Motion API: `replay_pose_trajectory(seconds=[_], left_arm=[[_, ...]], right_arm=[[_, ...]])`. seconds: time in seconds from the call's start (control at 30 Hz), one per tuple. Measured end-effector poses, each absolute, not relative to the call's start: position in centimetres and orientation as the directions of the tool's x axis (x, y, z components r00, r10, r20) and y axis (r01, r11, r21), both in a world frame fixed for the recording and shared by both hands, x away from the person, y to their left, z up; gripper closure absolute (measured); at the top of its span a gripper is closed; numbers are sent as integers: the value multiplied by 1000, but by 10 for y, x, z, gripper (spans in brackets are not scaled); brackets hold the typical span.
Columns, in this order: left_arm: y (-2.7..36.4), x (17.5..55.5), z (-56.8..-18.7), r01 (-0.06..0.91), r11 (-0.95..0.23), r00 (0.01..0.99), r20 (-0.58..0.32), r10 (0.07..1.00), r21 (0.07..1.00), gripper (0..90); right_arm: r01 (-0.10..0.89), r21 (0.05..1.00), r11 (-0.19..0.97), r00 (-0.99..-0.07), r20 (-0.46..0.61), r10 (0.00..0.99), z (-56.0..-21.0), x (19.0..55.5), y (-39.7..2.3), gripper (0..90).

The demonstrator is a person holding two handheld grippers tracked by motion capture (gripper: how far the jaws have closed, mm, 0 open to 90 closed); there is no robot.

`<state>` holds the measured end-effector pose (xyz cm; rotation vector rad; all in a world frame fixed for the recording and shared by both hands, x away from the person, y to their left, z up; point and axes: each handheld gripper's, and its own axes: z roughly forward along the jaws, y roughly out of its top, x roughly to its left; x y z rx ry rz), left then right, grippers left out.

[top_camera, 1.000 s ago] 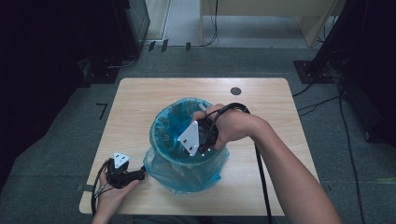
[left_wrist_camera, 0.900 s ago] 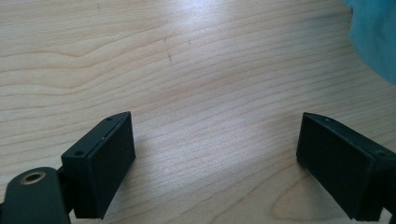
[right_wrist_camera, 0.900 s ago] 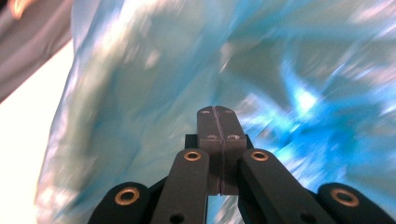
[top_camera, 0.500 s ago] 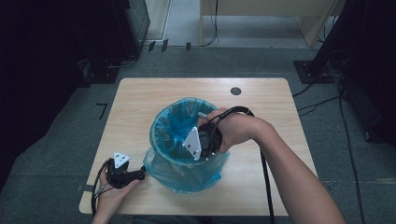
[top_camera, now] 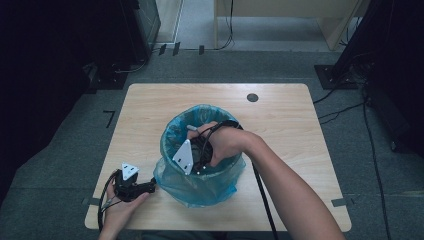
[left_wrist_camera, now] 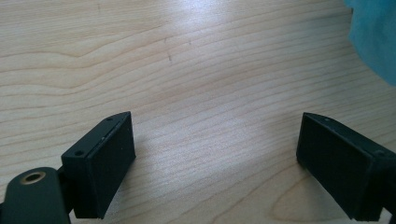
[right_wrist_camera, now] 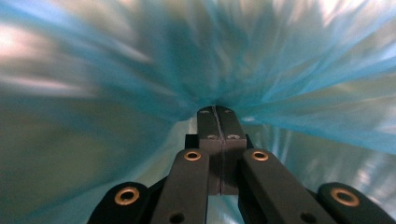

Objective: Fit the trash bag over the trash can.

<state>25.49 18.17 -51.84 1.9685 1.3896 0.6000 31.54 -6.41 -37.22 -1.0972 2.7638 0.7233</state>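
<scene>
**Right gripper pushed into the blue-lined bin, left gripper resting on the table**

In the high view, a round bin lined with a translucent blue plastic bag (top_camera: 200, 180) stands at the lower centre of the frame, on the near half of a light wooden table (top_camera: 150, 110) with rounded corners. The bag's upper edge is folded out over the bin's rim, and its wall bulges toward the lower left.

The right gripper (top_camera: 192, 150) sits inside the mouth of the bin, held by the person's right hand (top_camera: 227, 142), whose forearm runs down to the lower right of the frame. Its grey three-cornered plate shows just inside the bin's left rim. In the right gripper view, the two black jaws are pressed flat together at the centre of the frame, pads touching with nothing visible between them, and blurred blue bag film surrounds them on all sides.

The left gripper (top_camera: 131, 186) lies at the lower left of the high view, just beside the bag's bulge, in the person's left hand (top_camera: 117, 212). In the left gripper view its jaws stand spread wide over bare wood grain, with a corner of the blue bag at the upper right.
</scene>
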Motion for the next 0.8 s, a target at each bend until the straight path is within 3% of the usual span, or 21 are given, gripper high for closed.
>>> replay_pose_trajectory(seconds=[0.57,0.8], left_arm=[[182,255,-518,646,-233,338,1,941,727,108],[182,255,-518,646,-233,338,2,941,727,108]], right_arm=[[-612,436,660,-773,-155,-615,-409,338,-68,900],[-617,442,651,-774,-188,-605,-402,339,-70,900]])
